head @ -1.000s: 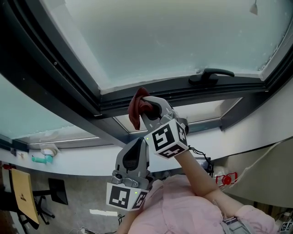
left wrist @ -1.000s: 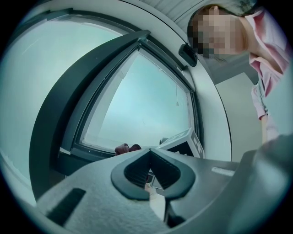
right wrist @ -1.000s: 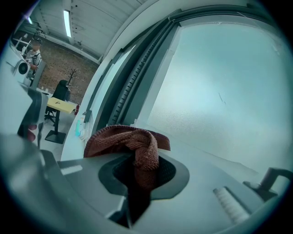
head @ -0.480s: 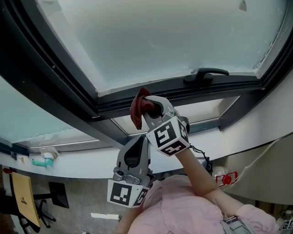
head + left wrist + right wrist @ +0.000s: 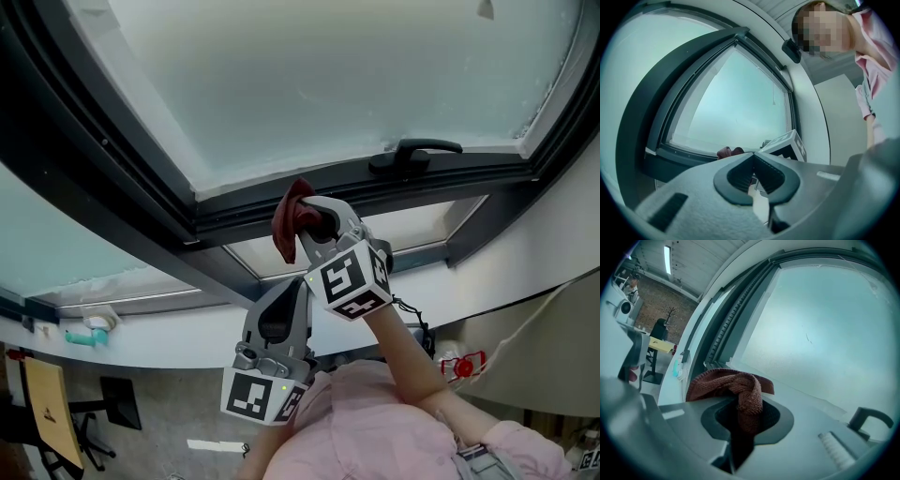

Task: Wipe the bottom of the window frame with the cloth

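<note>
My right hand-held gripper (image 5: pixel 305 223) was clamped on the cloth (image 5: pixel 285 228), a bunch poking past the jaws so fabric, not metal, would meet the btm of the window frame (image 5: pixel 234 212), just beside it; left hand-held gripper (image 5: pixel 281 302) hung lower, jaws together w/ nothing between, out of the way.

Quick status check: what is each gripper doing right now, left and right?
Left gripper: closed, nothing between its jaws.
Right gripper: closed on the reddish-brown cloth.
</note>
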`<state>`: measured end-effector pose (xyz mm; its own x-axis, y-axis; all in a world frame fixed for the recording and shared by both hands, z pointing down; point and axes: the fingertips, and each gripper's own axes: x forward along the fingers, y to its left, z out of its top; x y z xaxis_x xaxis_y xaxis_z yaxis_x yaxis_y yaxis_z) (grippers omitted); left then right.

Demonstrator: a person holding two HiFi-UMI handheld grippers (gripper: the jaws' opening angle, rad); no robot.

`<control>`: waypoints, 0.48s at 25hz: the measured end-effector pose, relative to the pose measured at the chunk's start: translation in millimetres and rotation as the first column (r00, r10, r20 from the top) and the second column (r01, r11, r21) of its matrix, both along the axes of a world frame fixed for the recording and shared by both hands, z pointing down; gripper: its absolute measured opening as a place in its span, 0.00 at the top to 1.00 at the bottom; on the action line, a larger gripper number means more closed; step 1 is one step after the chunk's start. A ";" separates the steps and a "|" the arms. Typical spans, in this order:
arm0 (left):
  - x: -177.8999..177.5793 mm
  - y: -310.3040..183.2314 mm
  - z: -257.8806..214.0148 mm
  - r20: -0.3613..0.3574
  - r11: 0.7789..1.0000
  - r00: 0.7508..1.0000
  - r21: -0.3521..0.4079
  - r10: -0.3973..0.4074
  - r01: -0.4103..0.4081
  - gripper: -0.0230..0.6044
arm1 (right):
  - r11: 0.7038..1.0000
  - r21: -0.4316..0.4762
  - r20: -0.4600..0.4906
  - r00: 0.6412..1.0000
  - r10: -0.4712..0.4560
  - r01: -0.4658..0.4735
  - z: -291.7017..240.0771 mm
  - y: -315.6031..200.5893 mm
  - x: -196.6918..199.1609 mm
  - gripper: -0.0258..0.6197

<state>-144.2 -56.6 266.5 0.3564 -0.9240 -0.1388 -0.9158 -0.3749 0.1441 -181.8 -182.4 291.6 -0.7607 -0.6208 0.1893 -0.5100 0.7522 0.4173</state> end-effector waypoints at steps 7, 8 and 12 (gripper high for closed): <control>2.5 3.4 14.6 0.004 0.999 1.000 -0.045 0.002 -0.001 0.97 | 0.999 -0.031 0.023 1.000 0.018 -0.017 0.1 -7.3 15.9 0.87; 2.5 4.0 17.0 0.004 0.999 1.000 -0.052 0.000 0.000 0.97 | 0.999 -0.033 0.025 0.999 0.021 -0.020 -0.2 -8.0 17.7 0.87; 7.9 8.3 27.2 -0.005 0.997 1.000 -0.079 0.006 -0.007 0.97 | 0.999 -0.045 0.041 0.999 0.031 -0.029 -0.3 -9.5 24.1 0.87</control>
